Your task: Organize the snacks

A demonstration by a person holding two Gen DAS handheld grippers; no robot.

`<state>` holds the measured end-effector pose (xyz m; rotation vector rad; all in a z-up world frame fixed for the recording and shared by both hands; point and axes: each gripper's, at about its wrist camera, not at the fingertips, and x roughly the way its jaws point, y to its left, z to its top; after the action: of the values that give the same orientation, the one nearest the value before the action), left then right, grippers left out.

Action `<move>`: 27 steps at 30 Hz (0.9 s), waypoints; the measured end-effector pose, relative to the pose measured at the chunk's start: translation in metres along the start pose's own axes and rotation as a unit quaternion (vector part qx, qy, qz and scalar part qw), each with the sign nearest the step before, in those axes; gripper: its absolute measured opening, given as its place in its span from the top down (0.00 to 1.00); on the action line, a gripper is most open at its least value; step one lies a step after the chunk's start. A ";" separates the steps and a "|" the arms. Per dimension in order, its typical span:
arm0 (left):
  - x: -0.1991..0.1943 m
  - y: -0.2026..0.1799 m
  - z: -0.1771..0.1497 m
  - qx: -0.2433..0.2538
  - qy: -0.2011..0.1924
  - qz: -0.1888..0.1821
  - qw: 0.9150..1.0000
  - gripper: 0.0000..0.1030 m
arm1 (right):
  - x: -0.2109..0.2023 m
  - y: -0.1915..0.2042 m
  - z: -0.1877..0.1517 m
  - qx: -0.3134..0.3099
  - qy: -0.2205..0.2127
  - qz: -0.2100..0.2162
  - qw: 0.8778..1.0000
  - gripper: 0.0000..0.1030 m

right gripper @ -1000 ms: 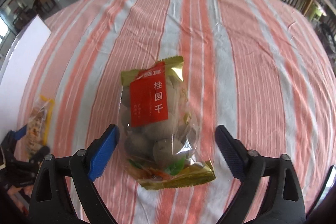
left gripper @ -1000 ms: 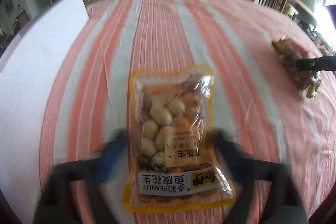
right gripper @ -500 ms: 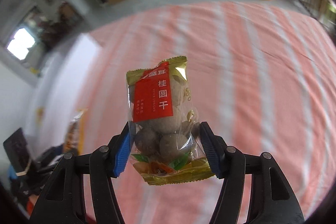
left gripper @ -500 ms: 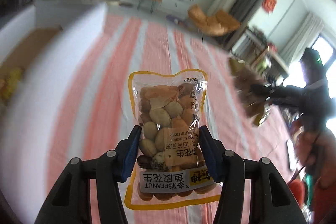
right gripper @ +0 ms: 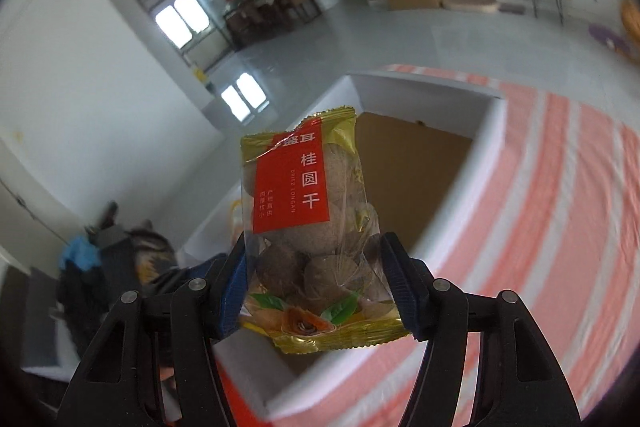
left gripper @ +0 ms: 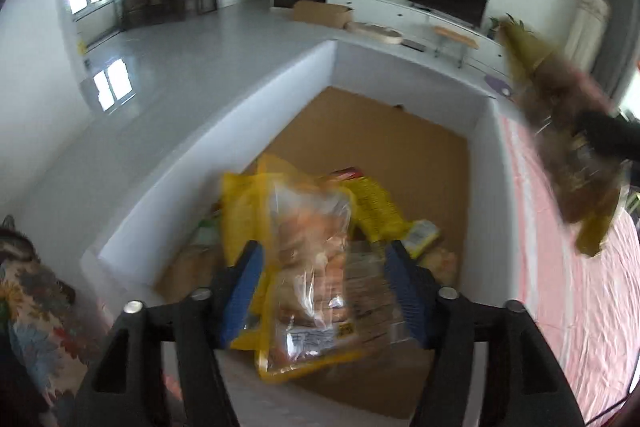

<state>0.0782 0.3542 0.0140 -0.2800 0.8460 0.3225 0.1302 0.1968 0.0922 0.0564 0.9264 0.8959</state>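
Tongs on the left (left gripper: 324,287) have just been opening; the blurred peanut packet (left gripper: 308,275) sits loose between their blue pads, over the white box (left gripper: 486,187) of snacks. Right tongs (right gripper: 314,283) clamp the dried longan packet (right gripper: 308,227), held above the box's rim beside the striped bench (right gripper: 560,227).

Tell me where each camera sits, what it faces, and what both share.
Left wrist: on the left gripper, looking down into the white box; its fingers have just opened around the falling peanut bag.
Right wrist: on the right gripper, facing the box and striped tablecloth; fingers clamp the dried longan bag.
Shared: box, longan bag.
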 end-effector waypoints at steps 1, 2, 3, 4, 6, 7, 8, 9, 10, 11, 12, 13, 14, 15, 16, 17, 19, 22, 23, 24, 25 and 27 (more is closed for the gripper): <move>0.000 0.004 -0.003 -0.003 -0.003 0.004 1.000 0.20 | 0.012 0.004 -0.001 -0.004 0.011 -0.001 1.000 0.34; -0.001 0.009 -0.005 -0.006 -0.008 0.011 1.000 0.14 | 0.025 0.006 -0.005 -0.004 0.026 0.002 1.000 0.32; -0.003 0.014 -0.009 -0.006 -0.015 0.018 1.000 0.11 | 0.039 0.007 -0.013 0.004 0.048 0.010 0.999 0.30; -0.005 0.018 -0.014 -0.003 -0.021 0.026 0.999 0.10 | 0.048 0.007 -0.021 0.013 0.068 0.018 0.997 0.29; -0.010 0.021 -0.021 0.002 -0.032 0.041 0.999 0.07 | 0.062 0.007 -0.035 0.023 0.097 0.028 0.995 0.24; -0.014 0.023 -0.022 0.003 -0.041 0.044 0.998 0.07 | 0.064 0.007 -0.039 0.022 0.103 0.028 0.994 0.23; -0.018 0.024 -0.024 0.002 -0.051 0.045 0.998 0.07 | 0.063 0.007 -0.043 0.018 0.103 0.026 0.994 0.23; -0.023 0.023 -0.026 0.002 -0.063 0.046 0.997 0.06 | 0.061 0.005 -0.042 0.016 0.100 0.024 0.995 0.23; -0.026 0.023 -0.027 0.003 -0.073 0.048 0.996 0.05 | 0.056 0.005 -0.043 0.014 0.095 0.022 0.995 0.23; -0.033 0.020 -0.028 0.008 -0.088 0.053 0.995 0.01 | 0.049 0.005 -0.042 0.012 0.085 0.018 0.996 0.23; -0.038 0.022 -0.030 0.012 -0.099 0.057 0.993 0.00 | 0.049 0.005 -0.036 0.008 0.076 0.012 0.997 0.21; -0.045 0.020 -0.030 0.017 -0.113 0.063 0.991 0.00 | 0.042 0.006 -0.034 0.001 0.066 0.004 0.998 0.20; -0.052 0.015 -0.029 0.021 -0.124 0.072 0.989 0.00 | 0.035 0.008 -0.031 -0.009 0.056 -0.006 0.998 0.20; -0.056 0.012 -0.023 0.023 -0.127 0.078 0.989 0.00 | 0.032 0.007 -0.028 -0.018 0.049 -0.015 0.999 0.20; -0.061 0.007 -0.021 0.030 -0.129 0.083 0.988 0.00 | 0.028 0.007 -0.026 -0.027 0.043 -0.024 0.998 0.20; -0.064 0.004 -0.018 0.037 -0.130 0.087 0.987 0.00 | 0.021 0.011 -0.027 -0.042 0.035 -0.036 0.998 0.19; -0.069 -0.001 -0.017 0.037 -0.134 0.102 0.985 0.00 | 0.016 0.021 -0.027 -0.061 0.025 -0.052 0.997 0.19; -0.068 -0.006 -0.019 0.041 -0.130 0.126 0.983 0.00 | 0.006 0.029 -0.033 -0.076 0.012 -0.068 0.995 0.18; -0.069 -0.008 -0.022 0.044 -0.125 0.124 0.983 0.00 | 0.007 0.033 -0.033 -0.077 0.010 -0.072 0.994 0.18; -0.067 -0.009 -0.024 0.048 -0.119 0.123 0.984 0.00 | 0.005 0.034 -0.036 -0.078 0.010 -0.074 0.994 0.18; -0.066 -0.009 -0.025 0.049 -0.114 0.124 0.984 0.00 | 0.005 0.036 -0.039 -0.079 0.012 -0.076 0.994 0.18; -0.063 -0.009 -0.028 0.049 -0.102 0.132 0.985 0.00 | 0.005 0.038 -0.045 -0.081 0.019 -0.079 0.993 0.18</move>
<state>0.0239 0.3258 0.0455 -0.0410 0.6932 0.5469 0.0745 0.2108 0.0759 -0.1733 0.8781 0.8237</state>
